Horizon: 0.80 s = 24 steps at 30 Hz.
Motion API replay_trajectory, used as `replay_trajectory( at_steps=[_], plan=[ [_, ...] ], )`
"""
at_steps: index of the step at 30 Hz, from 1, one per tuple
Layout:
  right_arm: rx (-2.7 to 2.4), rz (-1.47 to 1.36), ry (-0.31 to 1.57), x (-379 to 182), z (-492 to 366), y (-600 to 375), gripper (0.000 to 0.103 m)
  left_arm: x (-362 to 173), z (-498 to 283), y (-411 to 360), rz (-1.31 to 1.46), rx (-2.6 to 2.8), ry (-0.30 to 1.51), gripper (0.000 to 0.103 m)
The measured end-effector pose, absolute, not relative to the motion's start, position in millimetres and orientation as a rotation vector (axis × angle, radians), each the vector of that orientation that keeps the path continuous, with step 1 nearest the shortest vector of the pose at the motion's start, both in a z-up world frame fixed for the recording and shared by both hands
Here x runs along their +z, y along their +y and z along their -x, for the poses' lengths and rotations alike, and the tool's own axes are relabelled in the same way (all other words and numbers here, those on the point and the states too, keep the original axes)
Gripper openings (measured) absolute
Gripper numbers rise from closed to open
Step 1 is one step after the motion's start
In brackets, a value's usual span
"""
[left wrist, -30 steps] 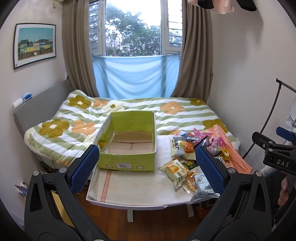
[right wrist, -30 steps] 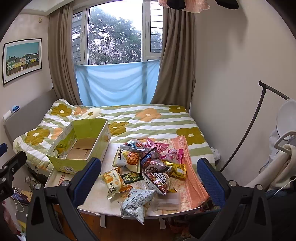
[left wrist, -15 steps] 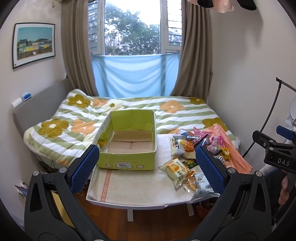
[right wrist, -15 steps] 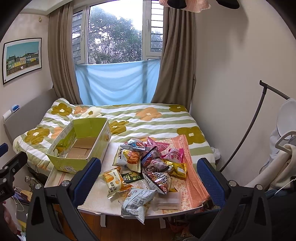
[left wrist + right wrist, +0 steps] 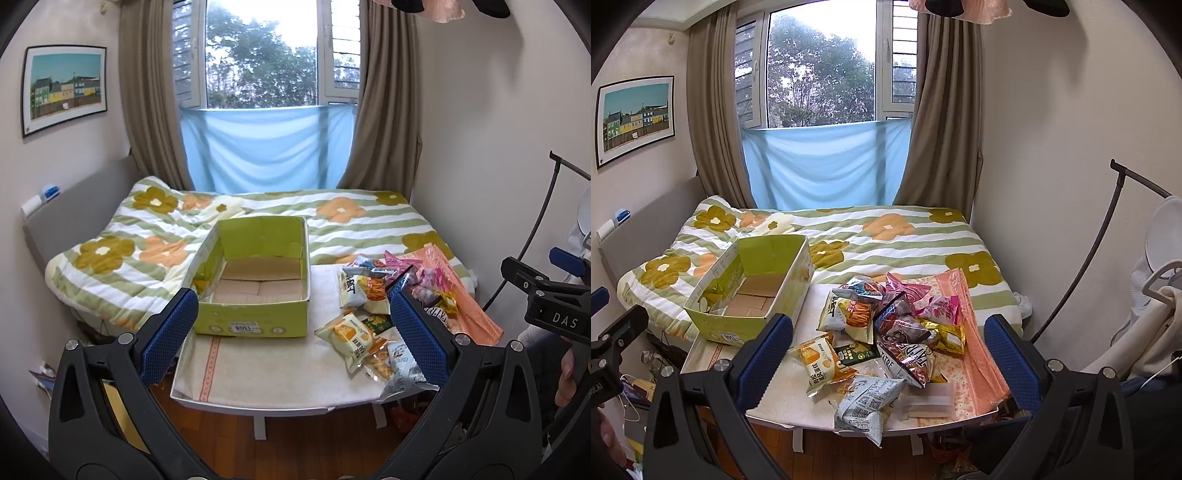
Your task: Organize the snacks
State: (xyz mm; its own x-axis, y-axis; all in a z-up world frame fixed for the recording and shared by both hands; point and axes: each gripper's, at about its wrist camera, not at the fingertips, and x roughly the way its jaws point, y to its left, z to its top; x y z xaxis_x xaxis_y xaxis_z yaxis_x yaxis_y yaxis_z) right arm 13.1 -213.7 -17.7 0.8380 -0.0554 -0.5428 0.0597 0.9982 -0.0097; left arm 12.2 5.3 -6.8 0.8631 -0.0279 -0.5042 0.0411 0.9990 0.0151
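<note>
An empty green cardboard box (image 5: 258, 325) (image 5: 720, 328) stands open on the left of a small white table (image 5: 266, 373) (image 5: 775, 398). A heap of several snack bags (image 5: 373, 306) (image 5: 894, 325) lies on the table's right half, among them an orange-and-white bag (image 5: 351, 338) (image 5: 820, 362) and a grey-white bag (image 5: 864, 404) at the front edge. My left gripper (image 5: 293, 332) is open, held back from the table and facing the box. My right gripper (image 5: 886, 354) is open, facing the heap. Neither holds anything.
A bed with a striped flower quilt (image 5: 332, 221) (image 5: 886, 240) lies right behind the table, under a curtained window. A pink cloth (image 5: 975, 362) covers the table's right end. A black stand (image 5: 1108, 240) and hanging clothes are at the right. Wooden floor shows below.
Both views are almost unchanged; the table has crept slightly nearer in each. Both grippers stay open and empty.
</note>
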Motion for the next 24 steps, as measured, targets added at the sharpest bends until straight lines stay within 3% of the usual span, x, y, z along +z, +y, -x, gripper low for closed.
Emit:
replay_trajectory(
  at_steps=[24],
  plan=[
    [-0.064,-0.010,0.576,-20.2,-13.2,-212.0,0.103,-8.4,-13.1,6.1,-0.015,-0.046,0.545,0.103]
  ],
)
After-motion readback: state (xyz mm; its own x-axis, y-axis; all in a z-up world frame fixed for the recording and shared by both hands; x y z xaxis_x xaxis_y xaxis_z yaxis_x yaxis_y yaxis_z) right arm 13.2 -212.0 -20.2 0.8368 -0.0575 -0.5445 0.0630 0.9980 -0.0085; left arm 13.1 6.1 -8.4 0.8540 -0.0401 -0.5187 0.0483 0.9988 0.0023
